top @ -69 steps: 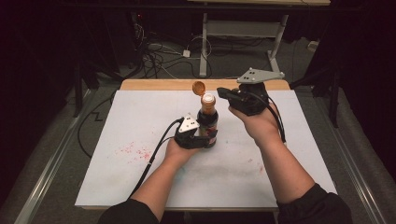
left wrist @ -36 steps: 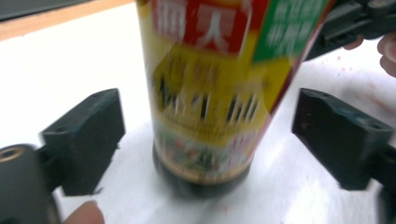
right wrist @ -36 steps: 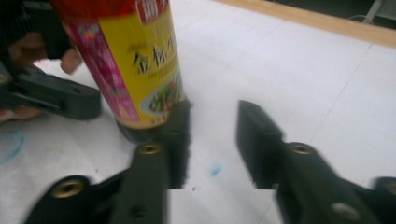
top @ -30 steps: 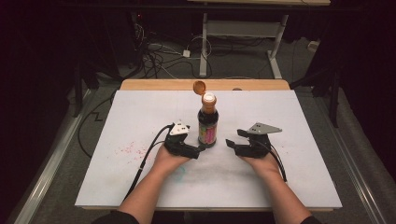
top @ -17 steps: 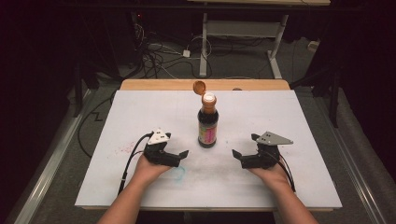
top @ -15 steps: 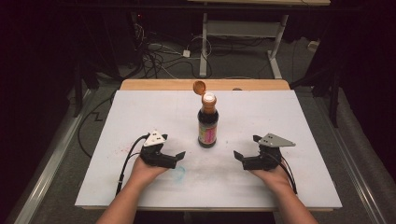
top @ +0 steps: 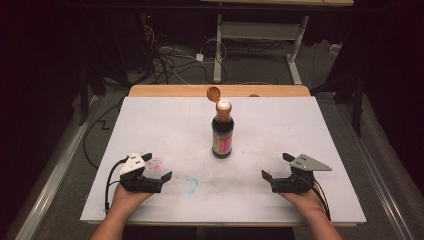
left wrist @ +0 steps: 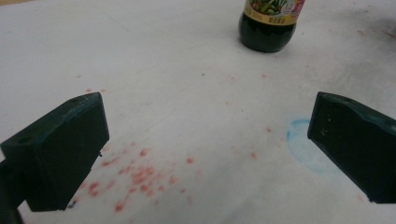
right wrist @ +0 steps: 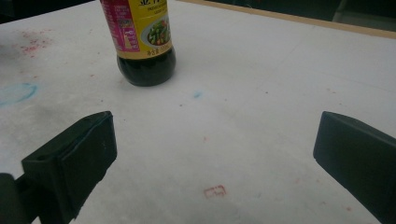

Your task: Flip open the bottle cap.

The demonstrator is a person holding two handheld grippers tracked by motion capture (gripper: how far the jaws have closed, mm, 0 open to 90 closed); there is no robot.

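In both gripper views the top edge cuts off your bottle (left wrist: 267, 25) — neck and cap are lost. Its label (right wrist: 140, 28) print is too small to read. Your forearms (top: 120, 225) leave the high view's near edge, and the far floor beyond the table (top: 150, 125) is too dark to make out.

the only print sits on the yellow and pink label (right wrist: 142, 28) of the dark sauce bottle (right wrist: 145, 46), seen in the right gripper view: large dark characters at its top edge are cut off, and the small lines beneath them and down the pink side are too blurred to read. on the white sheet (right wrist: 261, 93) near the jaws is a small red rectangular mark (right wrist: 215, 191), its content not legible.
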